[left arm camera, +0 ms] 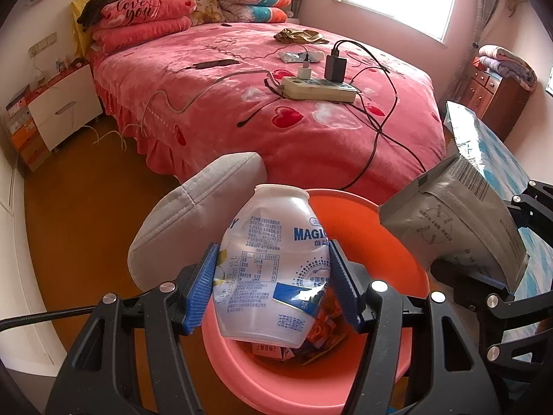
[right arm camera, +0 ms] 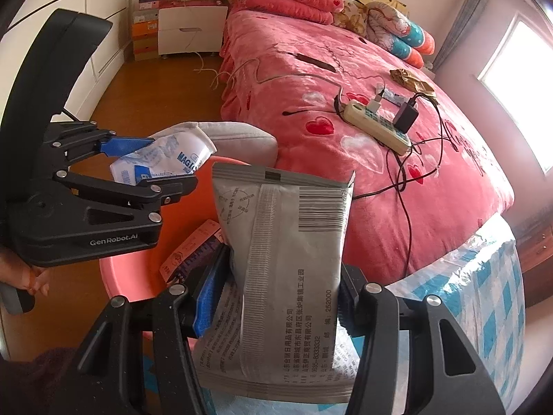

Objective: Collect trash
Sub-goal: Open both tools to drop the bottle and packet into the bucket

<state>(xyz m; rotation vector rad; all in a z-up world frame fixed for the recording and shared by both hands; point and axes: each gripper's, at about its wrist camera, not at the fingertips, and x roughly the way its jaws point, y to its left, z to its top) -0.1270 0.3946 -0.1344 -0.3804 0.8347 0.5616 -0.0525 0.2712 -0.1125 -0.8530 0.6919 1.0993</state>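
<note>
The left gripper [left arm camera: 273, 287] pinches a crushed white plastic bottle [left arm camera: 273, 269] between its blue ribbed pads [left arm camera: 202, 287], one pad pressed into each flank so the blue-printed label buckles; the bottle's open neck points toward the top of the frame, at low centre of the left wrist view. Directly beneath it sits an orange-pink plastic bin [left arm camera: 373, 221], its rim curving round both sides of the bottle. Inside the bin, under the bottle's base, lie orange and red wrappers and small cartons [left arm camera: 321, 335], crumpled together. In the right wrist view the right gripper [right arm camera: 273, 297] clamps a flat grey foil pouch [right arm camera: 287, 242] by its lower half, the pads closed on both edges, the barcode and printed text facing the camera and the sealed top edge upright at frame centre. The pouch hangs over the near rim of the same bin [right arm camera: 121, 276], where an orange carton [right arm camera: 193, 245] shows at the pouch's left. At the left of this view the left gripper [right arm camera: 166, 162] appears side-on with the bottle [right arm camera: 162, 159] in its jaws above the bin. A grey cushioned seat [left arm camera: 193, 214] stands just behind the bin. Beyond it a pink heart-patterned bed [left arm camera: 242, 103] fills the upper frame, carrying a power strip [left arm camera: 318, 88] with chargers and trailing cables. A blue-and-white checked cloth [right arm camera: 484, 297] occupies the lower right.
</note>
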